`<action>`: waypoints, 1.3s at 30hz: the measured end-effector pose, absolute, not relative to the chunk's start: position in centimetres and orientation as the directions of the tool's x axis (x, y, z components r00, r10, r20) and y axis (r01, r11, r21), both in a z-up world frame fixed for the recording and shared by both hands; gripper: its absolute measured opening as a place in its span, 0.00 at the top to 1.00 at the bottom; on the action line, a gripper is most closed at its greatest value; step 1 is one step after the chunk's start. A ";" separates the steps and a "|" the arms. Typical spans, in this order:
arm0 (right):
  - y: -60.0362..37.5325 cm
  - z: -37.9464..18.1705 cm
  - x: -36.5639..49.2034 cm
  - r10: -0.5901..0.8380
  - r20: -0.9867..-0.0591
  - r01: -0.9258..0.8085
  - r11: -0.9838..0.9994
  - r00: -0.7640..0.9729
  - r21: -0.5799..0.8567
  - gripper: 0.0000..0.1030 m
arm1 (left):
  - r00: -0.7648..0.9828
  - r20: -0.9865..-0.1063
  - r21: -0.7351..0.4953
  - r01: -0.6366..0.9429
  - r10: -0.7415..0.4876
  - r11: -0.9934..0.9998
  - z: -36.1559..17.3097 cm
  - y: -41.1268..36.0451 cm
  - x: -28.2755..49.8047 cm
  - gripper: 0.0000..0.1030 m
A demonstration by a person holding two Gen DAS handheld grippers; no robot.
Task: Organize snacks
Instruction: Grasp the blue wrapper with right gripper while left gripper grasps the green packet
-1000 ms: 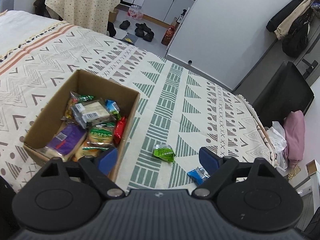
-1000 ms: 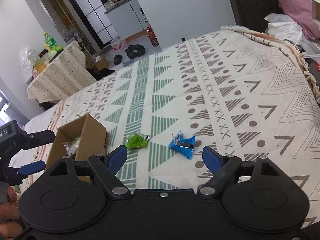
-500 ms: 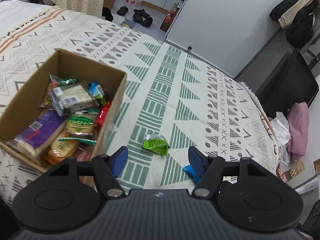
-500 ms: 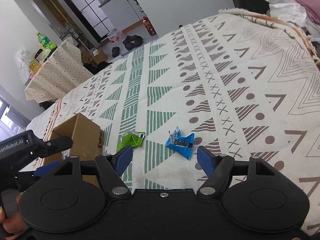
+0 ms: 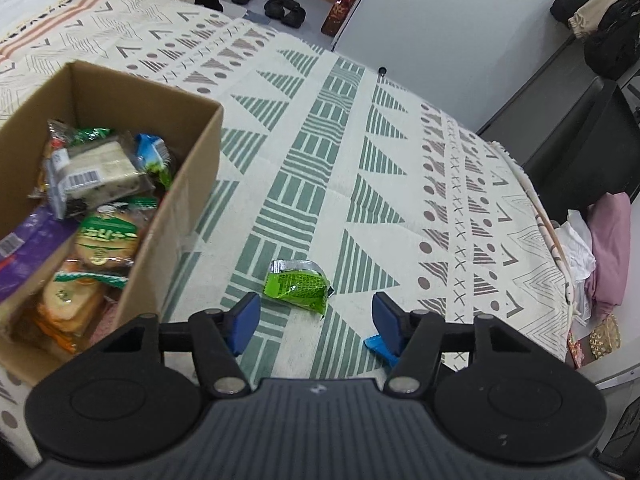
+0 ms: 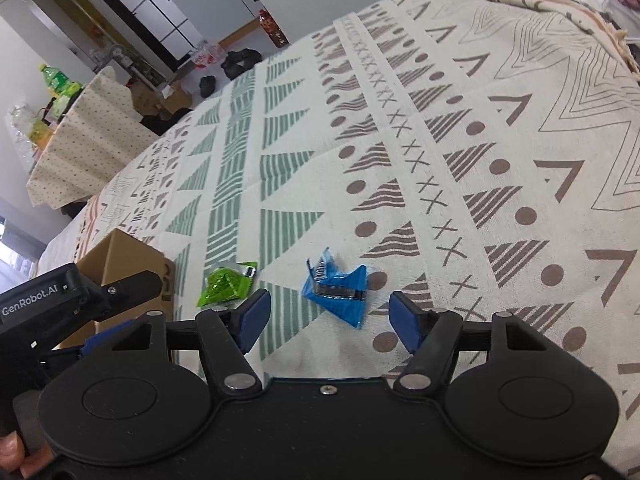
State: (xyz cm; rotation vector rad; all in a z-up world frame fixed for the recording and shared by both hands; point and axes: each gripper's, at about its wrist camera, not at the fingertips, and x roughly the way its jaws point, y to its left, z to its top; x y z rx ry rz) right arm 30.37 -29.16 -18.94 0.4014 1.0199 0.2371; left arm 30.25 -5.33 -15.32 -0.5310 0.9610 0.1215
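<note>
Left wrist view: left claw (image 5: 316, 316) spread, green packet (image 5: 297, 286) on bed just ahead between its fingers. Right claw (image 6: 330, 318) spread, blue packet (image 6: 340, 294) likewise centred ahead. Cardboard box (image 5: 188, 216) left.

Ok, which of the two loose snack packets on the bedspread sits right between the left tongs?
The green packet, just ahead of the open left tongs. The blue packet lies off to its right, mostly hidden behind one finger.

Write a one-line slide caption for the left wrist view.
Open left hand-held gripper lines up on green snack packet beside snack-filled cardboard box.
</note>
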 end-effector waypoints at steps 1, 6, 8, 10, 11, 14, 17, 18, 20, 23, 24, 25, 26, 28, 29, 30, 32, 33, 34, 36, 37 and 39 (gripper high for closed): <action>-29.1 -19.1 30.6 0.375 -0.779 -0.006 0.903 0.503 0.430 0.37 | 0.573 -0.809 -0.376 -0.328 -0.134 0.867 -15.6 -5.4 30.5 0.42; -29.0 -20.2 31.5 0.376 -0.791 0.005 0.902 0.482 0.432 0.37 | 0.549 -0.823 -0.373 -0.336 -0.142 0.865 -17.2 -5.5 31.8 0.45; -28.9 -20.6 31.9 0.380 -0.793 0.004 0.901 0.477 0.434 0.38 | 0.541 -0.829 -0.368 -0.337 -0.142 0.866 -17.8 -5.6 32.3 0.46; -28.7 -20.8 32.1 0.385 -0.792 -0.002 0.900 0.473 0.436 0.39 | 0.533 -0.834 -0.362 -0.339 -0.140 0.869 -18.4 -5.6 32.7 0.47; -28.6 -21.0 32.3 0.386 -0.792 -0.004 0.900 0.472 0.436 0.39 | 0.531 -0.836 -0.359 -0.339 -0.139 0.870 -18.7 -5.7 33.0 0.48; -28.4 -21.5 32.9 0.379 -0.798 -0.005 0.905 0.468 0.426 0.42 | 0.522 -0.843 -0.344 -0.338 -0.129 0.876 -19.3 -5.8 33.6 0.49; -28.5 -22.0 33.5 0.378 -0.799 0.008 0.902 0.467 0.431 0.43 | 0.514 -0.850 -0.331 -0.341 -0.121 0.880 -19.9 -5.7 34.0 0.50; -28.5 -22.2 33.6 0.377 -0.801 0.011 0.902 0.466 0.431 0.44 | 0.511 -0.851 -0.329 -0.343 -0.119 0.880 -20.1 -5.7 34.2 0.50; -28.4 -22.5 33.7 0.376 -0.804 0.009 0.904 0.461 0.428 0.44 | 0.506 -0.855 -0.326 -0.344 -0.119 0.881 -20.5 -5.7 34.4 0.50; -28.0 -22.6 33.8 0.372 -0.804 -0.007 0.909 0.464 0.417 0.44 | 0.499 -0.857 -0.329 -0.341 -0.127 0.880 -20.9 -5.7 34.5 0.55; -27.9 -22.7 33.8 0.371 -0.804 -0.011 0.910 0.464 0.414 0.44 | 0.498 -0.857 -0.333 -0.339 -0.132 0.880 -21.0 -5.7 34.5 0.61; -27.8 -22.7 33.8 0.368 -0.806 -0.014 0.912 0.464 0.409 0.44 | 0.497 -0.858 -0.334 -0.338 -0.135 0.880 -21.1 -5.7 34.5 0.65; -27.8 -22.7 33.8 0.365 -0.807 -0.017 0.915 0.463 0.404 0.45 | 0.497 -0.858 -0.332 -0.340 -0.132 0.880 -21.3 -5.8 34.4 0.65; -27.6 -22.7 33.8 0.360 -0.810 -0.025 0.919 0.463 0.394 0.48 | 0.504 -0.855 -0.331 -0.341 -0.126 0.880 -21.3 -5.8 34.2 0.69; -27.5 -22.7 33.8 0.358 -0.812 -0.030 0.921 0.462 0.389 0.53 | 0.507 -0.853 -0.332 -0.341 -0.125 0.880 -21.2 -5.8 34.1 0.69; -27.5 -22.8 33.7 0.353 -0.814 -0.032 0.923 0.462 0.383 0.55 | 0.509 -0.852 -0.332 -0.341 -0.124 0.879 -21.1 -5.8 34.0 0.71; -27.6 -22.8 33.7 0.354 -0.813 -0.030 0.923 0.462 0.385 0.63 | 0.514 -0.849 -0.330 -0.340 -0.120 0.881 -20.8 -5.8 33.8 0.72; -27.8 -22.8 33.7 0.359 -0.810 -0.026 0.919 0.463 0.393 0.64 | 0.520 -0.846 -0.329 -0.336 -0.118 0.882 -20.5 -5.8 33.6 0.72; -27.8 -22.8 33.7 0.361 -0.809 -0.025 0.918 0.464 0.396 0.65 | 0.526 -0.842 -0.330 -0.331 -0.118 0.884 -20.1 -5.8 33.4 0.72; -27.8 -22.8 33.6 0.368 -0.807 -0.027 0.915 0.463 0.402 0.66 | 0.536 -0.836 -0.333 -0.322 -0.120 0.886 -19.5 -5.8 33.1 0.72; -27.8 -22.7 33.5 0.370 -0.805 -0.028 0.914 0.463 0.404 0.67 | 0.539 -0.834 -0.335 -0.320 -0.120 0.887 -19.1 -5.8 32.9 0.72; -27.8 -22.4 33.3 0.375 -0.800 -0.032 0.912 0.468 0.408 0.68 | 0.544 -0.830 -0.338 -0.316 -0.123 0.886 -18.5 -5.8 32.5 0.72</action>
